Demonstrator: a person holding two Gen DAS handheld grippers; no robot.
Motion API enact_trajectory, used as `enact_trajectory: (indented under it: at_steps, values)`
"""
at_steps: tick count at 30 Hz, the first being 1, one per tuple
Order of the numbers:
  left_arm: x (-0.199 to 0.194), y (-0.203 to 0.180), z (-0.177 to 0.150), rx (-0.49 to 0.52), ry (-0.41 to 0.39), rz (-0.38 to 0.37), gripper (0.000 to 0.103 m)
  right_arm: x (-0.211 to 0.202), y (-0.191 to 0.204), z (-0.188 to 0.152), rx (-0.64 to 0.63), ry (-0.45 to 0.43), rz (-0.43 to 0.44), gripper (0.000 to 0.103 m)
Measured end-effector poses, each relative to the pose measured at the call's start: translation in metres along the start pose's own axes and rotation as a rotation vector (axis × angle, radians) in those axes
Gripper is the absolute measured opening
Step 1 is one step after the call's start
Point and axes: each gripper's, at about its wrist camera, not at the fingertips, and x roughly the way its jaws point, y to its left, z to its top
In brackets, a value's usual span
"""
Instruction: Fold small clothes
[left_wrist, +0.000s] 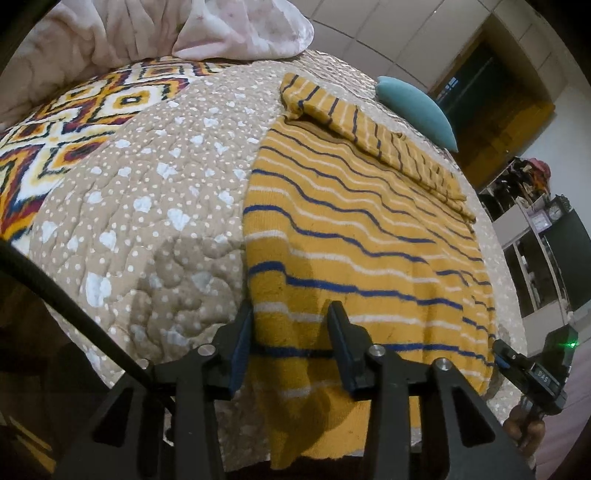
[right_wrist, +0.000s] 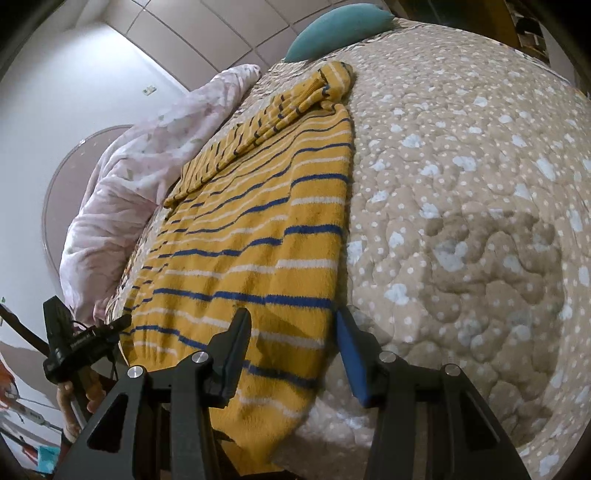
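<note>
Your left gripper (left_wrist: 290, 325) has its fingers spread over the near left corner of the striped yellow garment (left_wrist: 354, 236), not pinching it. Your right gripper (right_wrist: 291, 332) likewise stands spread over the near right corner, pads clear of the cloth. Garment lies flat on the dotted quilt (right_wrist: 461, 184), one sleeve folded across its far end at 12 o'clock, teal cushion (left_wrist: 417, 107) beyond.

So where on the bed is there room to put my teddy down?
The dotted beige quilt is bare right of the striped yellow garment, up to the teal pillow. More bare quilt lies between the garment and the zigzag blanket. It is crowded by the pink bedding.
</note>
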Motion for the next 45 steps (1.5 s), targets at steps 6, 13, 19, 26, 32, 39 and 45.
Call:
enact_trajectory:
  at_steps: [6,13,19,26,32,39,45]
  values:
    - [0.009,-0.026,-0.006,0.144,-0.008,0.071,0.072,-0.002,-0.006,-0.006,0.025,-0.035,0.014,0.051]
    - [0.018,-0.047,-0.017,0.229,-0.051,0.151,0.087,-0.004,0.001,-0.016,-0.012,-0.082,-0.017,0.053]
    - [0.002,-0.029,-0.007,0.111,-0.018,0.07,0.053,-0.003,0.011,-0.024,-0.069,-0.119,-0.042,0.059]
    - [-0.019,-0.004,-0.003,0.045,-0.042,0.137,0.034,-0.005,0.008,-0.023,-0.047,-0.118,-0.021,0.059]
    - [-0.01,-0.012,-0.007,0.091,-0.027,0.17,0.034,-0.005,0.009,-0.024,-0.048,-0.121,-0.023,0.059]
    - [-0.005,-0.027,-0.012,0.14,-0.014,0.179,0.034,-0.006,0.009,-0.024,-0.046,-0.122,-0.017,0.059]
    - [-0.005,-0.019,-0.009,0.074,0.02,0.061,0.034,-0.007,0.008,-0.024,-0.04,-0.118,-0.009,0.059]
